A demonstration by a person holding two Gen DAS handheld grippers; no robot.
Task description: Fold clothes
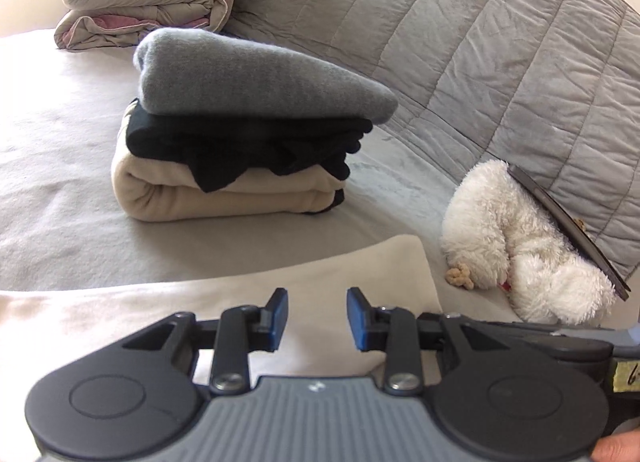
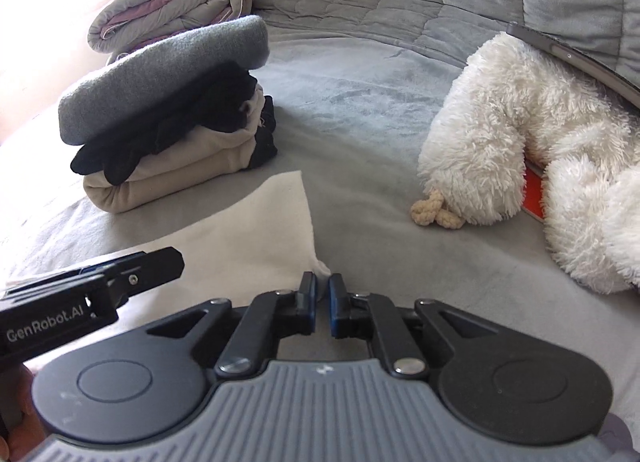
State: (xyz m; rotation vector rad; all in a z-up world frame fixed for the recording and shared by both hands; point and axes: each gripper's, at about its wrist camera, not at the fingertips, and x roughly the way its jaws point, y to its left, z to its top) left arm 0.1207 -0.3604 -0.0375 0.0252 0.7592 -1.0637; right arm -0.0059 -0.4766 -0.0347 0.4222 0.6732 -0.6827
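Observation:
A white garment [image 1: 240, 282] lies flat on the bed, under and in front of my left gripper [image 1: 317, 314], which is open with nothing between its blue pads. In the right wrist view the same white garment [image 2: 248, 229] tapers to a corner that ends between the fingertips of my right gripper [image 2: 323, 290], whose jaws are nearly together and pinch that corner. My left gripper's body [image 2: 100, 286] shows at the left of that view, over the cloth. A folded stack [image 1: 256, 73] of a grey, a black and a cream piece sits beyond.
A white plush toy [image 1: 520, 242] with a dark tablet [image 1: 568, 225] leaning on it lies at the right, against a grey quilted cover [image 1: 480, 41]. A rolled grey and pink duvet [image 1: 148, 1] sits at the back left. Bare grey sheet [image 2: 380, 201] separates garment and toy.

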